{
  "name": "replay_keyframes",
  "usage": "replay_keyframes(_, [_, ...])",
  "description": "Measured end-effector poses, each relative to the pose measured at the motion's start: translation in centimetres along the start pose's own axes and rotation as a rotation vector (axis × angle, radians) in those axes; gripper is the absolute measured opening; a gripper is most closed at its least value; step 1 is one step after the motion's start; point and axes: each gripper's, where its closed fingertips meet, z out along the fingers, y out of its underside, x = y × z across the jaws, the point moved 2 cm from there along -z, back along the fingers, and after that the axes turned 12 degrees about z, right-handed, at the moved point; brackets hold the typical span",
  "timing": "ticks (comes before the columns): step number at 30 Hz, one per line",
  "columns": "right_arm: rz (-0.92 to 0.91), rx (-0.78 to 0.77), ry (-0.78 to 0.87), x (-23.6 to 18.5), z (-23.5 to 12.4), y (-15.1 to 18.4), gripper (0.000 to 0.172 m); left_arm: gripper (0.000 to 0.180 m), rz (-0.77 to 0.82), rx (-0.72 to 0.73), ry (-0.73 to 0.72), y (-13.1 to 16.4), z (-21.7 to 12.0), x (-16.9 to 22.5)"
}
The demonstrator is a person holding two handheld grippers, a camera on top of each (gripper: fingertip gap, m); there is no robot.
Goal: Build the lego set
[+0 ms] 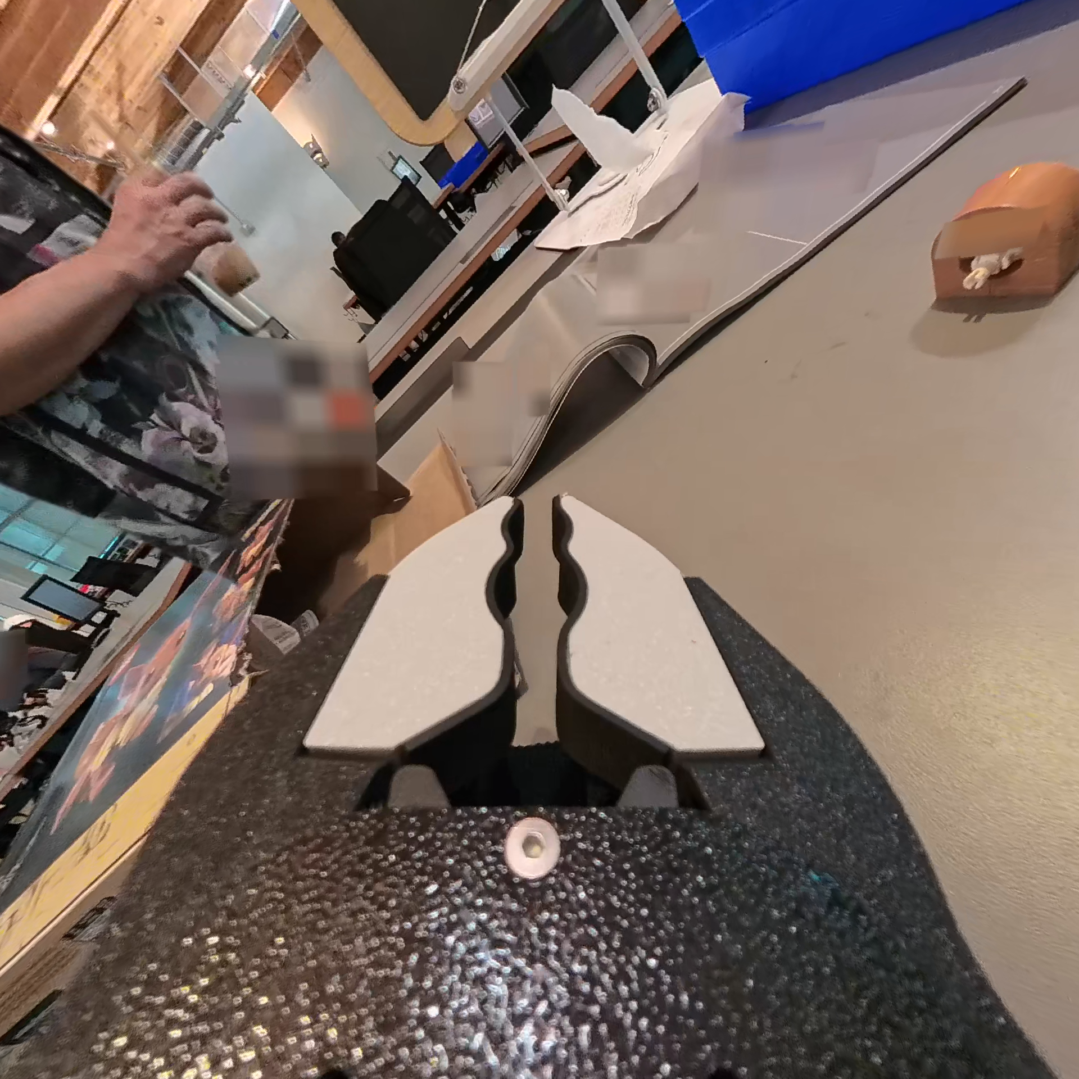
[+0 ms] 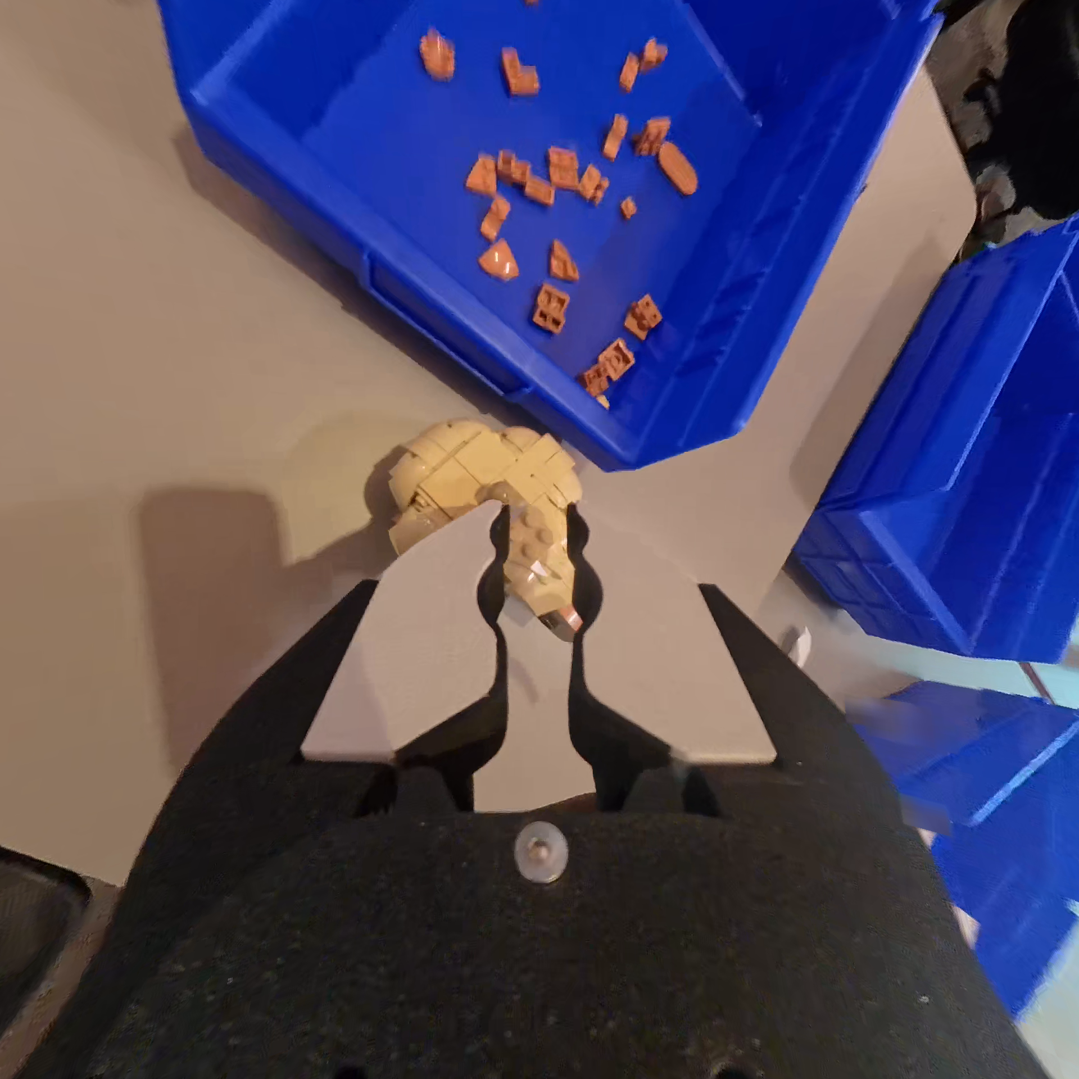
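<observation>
The right tongs (image 2: 537, 519) grip the studded arm of a tan brick-built model (image 2: 479, 467) on the counter (image 2: 146, 350) beside a blue bin (image 2: 730, 373); the left tongs (image 1: 538, 508) hover narrow and bare over the counter.

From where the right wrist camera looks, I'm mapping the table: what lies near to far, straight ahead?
Right gripper → tan brick model between its fingers → blue bin → orange bricks inside it.
</observation>
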Motion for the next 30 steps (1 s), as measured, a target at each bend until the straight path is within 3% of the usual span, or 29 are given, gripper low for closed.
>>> replay_keyframes(8, [0.073,0.125,-0.029,-0.1,-0.7,-0.9,0.019,0.008,0.017,-0.015,-0.011,0.1,-0.1,0.1])
replay_keyframes(11, [0.031,0.056,-0.023,-0.3,0.2,0.0,0.024,0.008,0.026,-0.02,-0.011,0.2,-0.1,0.2])
replay_keyframes(15, [0.127,0.286,-0.1,-0.6,-2.7,-2.7,0.02,0.008,0.032,-0.018,-0.006,0.1,-0.2,0.3])
replay_keyframes(19, [-0.008,0.404,-0.2,-6.9,-3.4,-3.3,0.025,0.009,0.035,-0.01,0.048,0.1,-0.1,0.8])
replay_keyframes(23, [-0.07,0.584,-0.412,-16.1,-3.8,-4.2,0.025,0.011,-0.005,0.137,0.189,-2.1,0.1,1.8])
replay_keyframes(25, [-0.044,0.569,-0.539,-19.5,-3.1,-4.3,0.026,0.012,-0.014,0.2,0.302,-3.6,0.5,2.4])
replay_keyframes(30, [-0.025,0.565,-0.653,-22.4,-1.2,-5.8,0.028,0.017,0.055,0.255,0.501,-6.8,1.7,2.4])
